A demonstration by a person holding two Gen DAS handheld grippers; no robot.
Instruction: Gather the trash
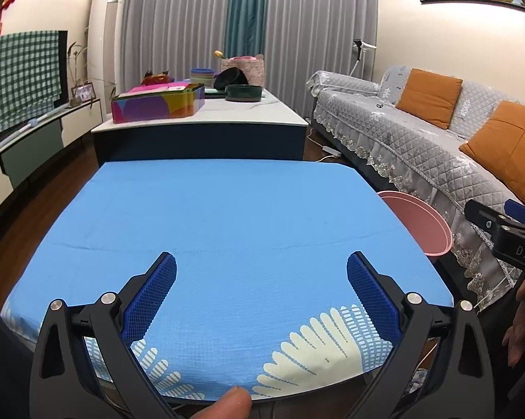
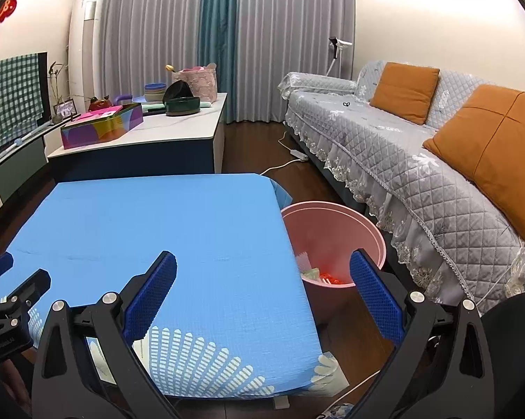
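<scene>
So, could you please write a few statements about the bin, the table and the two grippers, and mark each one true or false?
1. The pink bin stands on the floor beside the blue-covered table. True.
2. The bin is empty. False: some trash, pale and red pieces, lies at its bottom.
3. The right gripper is clamped on a piece of trash. False: its jaws are wide apart and hold nothing.
4. The left gripper is open above the tablecloth. True.
5. Crumpled paper lies in the middle of the blue cloth. False: no trash shows on the cloth in either view.
</scene>
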